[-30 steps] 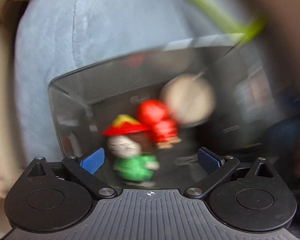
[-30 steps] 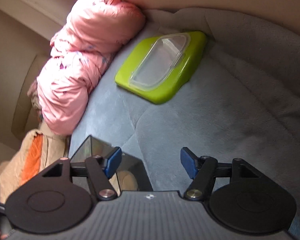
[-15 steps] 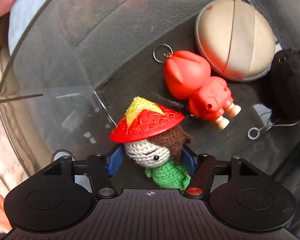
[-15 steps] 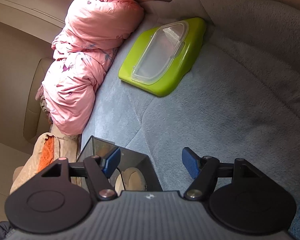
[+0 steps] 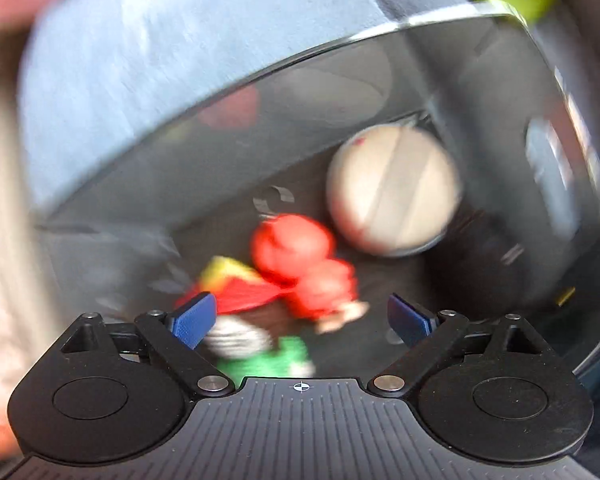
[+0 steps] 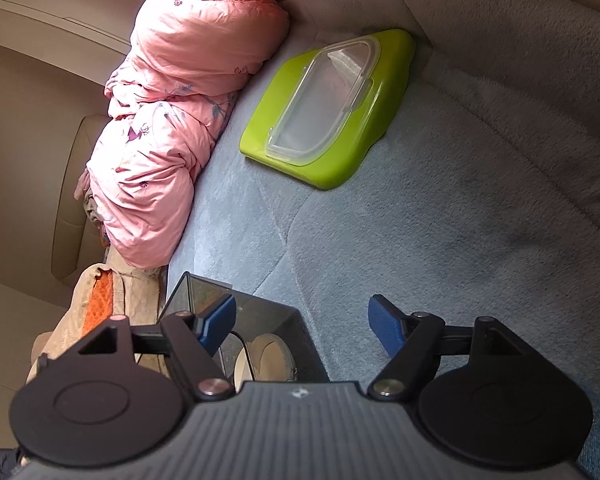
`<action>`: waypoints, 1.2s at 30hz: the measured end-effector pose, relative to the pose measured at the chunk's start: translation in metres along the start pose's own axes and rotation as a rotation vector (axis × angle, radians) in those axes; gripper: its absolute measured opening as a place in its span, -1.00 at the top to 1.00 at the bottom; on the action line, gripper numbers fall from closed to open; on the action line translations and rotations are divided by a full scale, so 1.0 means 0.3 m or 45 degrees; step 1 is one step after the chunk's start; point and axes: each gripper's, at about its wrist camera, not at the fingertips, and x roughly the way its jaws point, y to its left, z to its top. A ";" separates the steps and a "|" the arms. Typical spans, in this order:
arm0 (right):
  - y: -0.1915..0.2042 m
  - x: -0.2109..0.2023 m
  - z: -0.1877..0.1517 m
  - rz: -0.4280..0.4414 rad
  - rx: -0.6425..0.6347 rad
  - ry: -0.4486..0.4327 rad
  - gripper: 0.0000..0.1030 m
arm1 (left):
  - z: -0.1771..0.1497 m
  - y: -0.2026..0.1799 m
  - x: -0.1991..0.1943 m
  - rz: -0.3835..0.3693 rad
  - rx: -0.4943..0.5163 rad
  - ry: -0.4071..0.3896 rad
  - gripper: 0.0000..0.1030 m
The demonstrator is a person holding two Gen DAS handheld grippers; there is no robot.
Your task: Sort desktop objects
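Doll (image 5: pixel 256 320) in bin (image 5: pixel 340 92) | left tongs (image 5: pixel 300 320) overhead, opening, empty

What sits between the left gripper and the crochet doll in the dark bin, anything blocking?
Nothing visible. The left gripper looks down into the dark bin, jaws opening, and the crochet doll lies directly below between the fingers, though the frame is blurred. The red figure overlaps the doll's hat edge; the round beige case lies clear.

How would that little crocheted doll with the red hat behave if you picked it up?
The crocheted doll looks like soft yarn, so it would probably squash and flop rather than stay stiff. It seems light for its size. Its hat looks like harder plastic and may be slipperier to grip.
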 end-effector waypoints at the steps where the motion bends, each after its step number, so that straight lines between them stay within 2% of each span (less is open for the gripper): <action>1: 0.000 -0.001 -0.001 -0.001 -0.001 0.000 -0.46 | 0.015 0.010 0.031 0.016 -0.033 0.016 -0.86; 3: 0.003 -0.002 -0.003 -0.011 -0.006 -0.003 -0.46 | 0.025 0.025 0.076 0.129 -0.057 -0.008 -0.85; 4: 0.006 -0.001 -0.003 -0.020 -0.011 -0.002 -0.46 | 0.028 0.029 0.083 0.136 -0.080 -0.018 -0.85; 6: 0.013 0.001 -0.005 -0.039 -0.021 -0.001 -0.46 | 0.026 0.036 0.078 0.076 -0.130 -0.067 -0.81; 7: 0.015 0.003 -0.005 -0.042 -0.022 0.000 -0.46 | 0.024 0.034 0.070 0.048 -0.137 -0.084 -0.72; 8: 0.014 0.004 -0.004 -0.042 -0.019 0.001 -0.46 | 0.023 0.025 0.068 0.018 -0.132 -0.087 -0.36; 9: 0.014 0.005 -0.003 -0.041 -0.016 0.002 -0.46 | 0.019 0.019 0.069 0.006 -0.127 -0.087 -0.22; 11: 0.013 0.008 -0.002 -0.040 -0.012 0.006 -0.47 | 0.018 -0.006 0.076 0.008 -0.112 -0.096 -0.17; 14: 0.013 0.012 -0.001 -0.040 -0.015 0.015 -0.48 | 0.024 -0.045 0.093 0.049 -0.064 -0.093 -0.29; 16: 0.010 0.011 -0.001 -0.036 -0.013 0.014 -0.49 | 0.019 -0.036 0.112 0.041 -0.053 -0.071 -0.19; 17: 0.010 0.011 0.000 -0.036 -0.013 0.016 -0.49 | 0.013 -0.036 0.123 0.027 -0.048 -0.038 -0.04; 18: 0.009 0.012 0.000 -0.036 -0.013 0.017 -0.49 | 0.005 -0.042 0.143 0.006 -0.053 0.001 -0.02; 22: 0.014 0.015 0.002 -0.056 -0.021 0.032 -0.49 | -0.054 -0.033 0.168 -0.088 -0.073 0.156 0.00; 26: 0.045 0.044 0.002 -0.148 -0.077 0.092 -0.51 | -0.097 -0.012 0.165 -0.096 -0.088 0.161 0.01; 29: 0.058 0.055 0.001 -0.159 -0.108 0.127 -0.53 | -0.108 -0.002 0.156 -0.128 -0.108 0.169 0.01; 32: 0.047 0.045 0.001 -0.077 -0.109 0.141 -0.55 | -0.103 0.005 0.128 -0.166 -0.120 0.157 -0.03; 34: 0.037 0.036 0.001 -0.010 -0.104 0.144 -0.55 | -0.088 0.001 0.092 -0.178 -0.113 0.120 -0.19; 36: 0.021 0.025 0.000 0.105 -0.104 0.153 -0.55 | -0.068 -0.001 0.050 -0.193 -0.120 0.062 -0.49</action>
